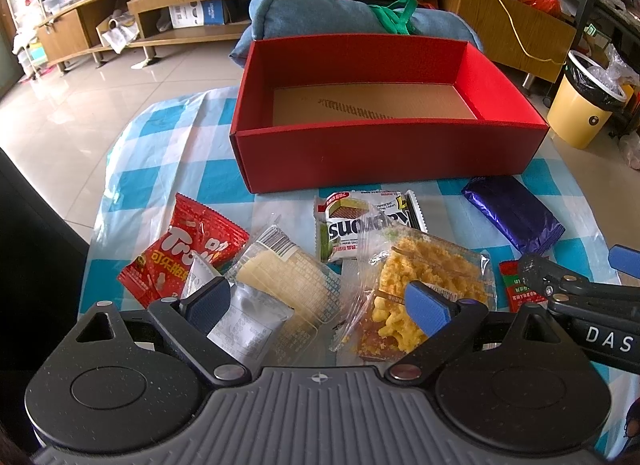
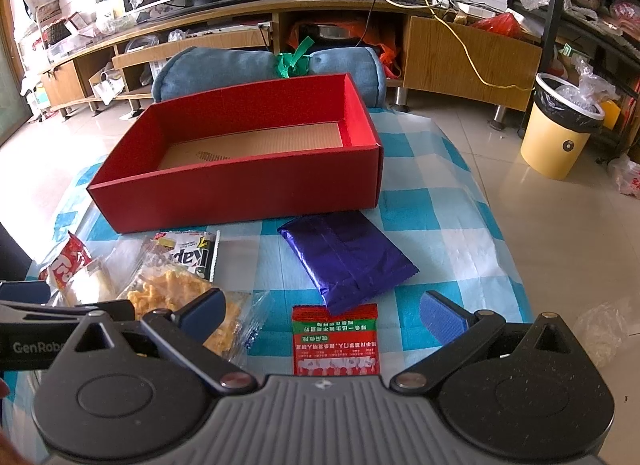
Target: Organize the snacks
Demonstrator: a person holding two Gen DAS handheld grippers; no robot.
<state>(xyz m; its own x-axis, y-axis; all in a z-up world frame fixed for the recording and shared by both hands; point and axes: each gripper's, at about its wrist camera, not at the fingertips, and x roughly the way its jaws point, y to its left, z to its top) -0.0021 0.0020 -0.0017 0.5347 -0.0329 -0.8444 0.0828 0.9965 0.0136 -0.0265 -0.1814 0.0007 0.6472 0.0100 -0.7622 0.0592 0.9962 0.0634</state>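
An empty red box [image 1: 384, 161] [image 2: 240, 185] stands at the back of the checked tablecloth. In front of it lie loose snacks: a red Trolli bag [image 1: 180, 257], a clear wafer pack [image 1: 292, 281], a silver sachet [image 1: 248, 325], a white Kaptons pack [image 1: 360, 221], a clear pack of yellow crumbly cake [image 1: 424, 277] [image 2: 176, 293], a purple foil pack [image 1: 516, 213] [image 2: 348, 257] and a small red-green sachet [image 2: 335, 341]. My left gripper [image 1: 316, 305] hovers open over the wafer and cake packs. My right gripper [image 2: 324, 313] is open above the red-green sachet.
A blue rolled cushion [image 2: 240, 69] lies behind the box. A yellow bin [image 2: 560, 129] stands on the tiled floor at right. A wooden TV cabinet [image 2: 460, 45] runs along the back wall. The tablecloth [image 2: 440, 225] drops off at right.
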